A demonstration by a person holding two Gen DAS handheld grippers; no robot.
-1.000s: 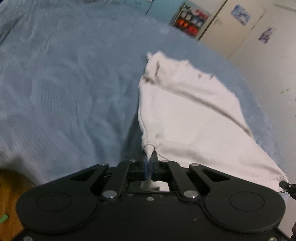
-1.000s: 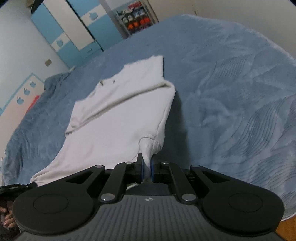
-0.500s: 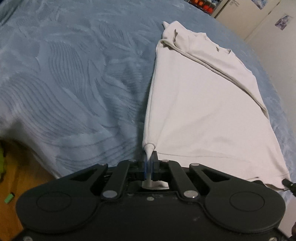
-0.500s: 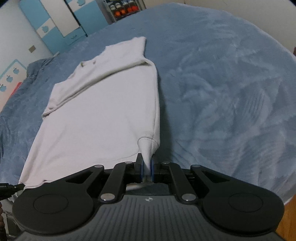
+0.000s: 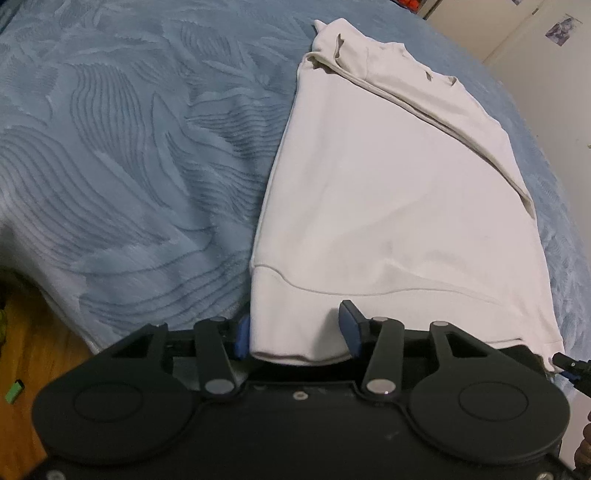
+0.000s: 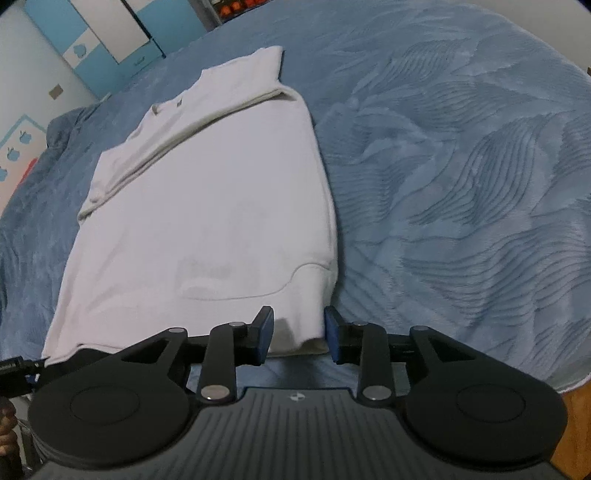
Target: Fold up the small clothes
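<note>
From the left wrist view, a white sweatshirt (image 5: 399,192) lies flat on the blue bedspread (image 5: 129,147), its hem toward the camera and its sleeves folded across the far end. The left gripper (image 5: 295,334) has its jaws spread wide, one on each side of the near left hem corner, with the cloth lying loose between them. Wooden floor (image 5: 33,347) shows below the bed's edge.

From the right wrist view, the same sweatshirt (image 6: 207,206) stretches away toward a blue and white wardrobe (image 6: 107,33). The right gripper (image 6: 298,334) also has its jaws spread, straddling the near right hem corner without pinching it.
</note>
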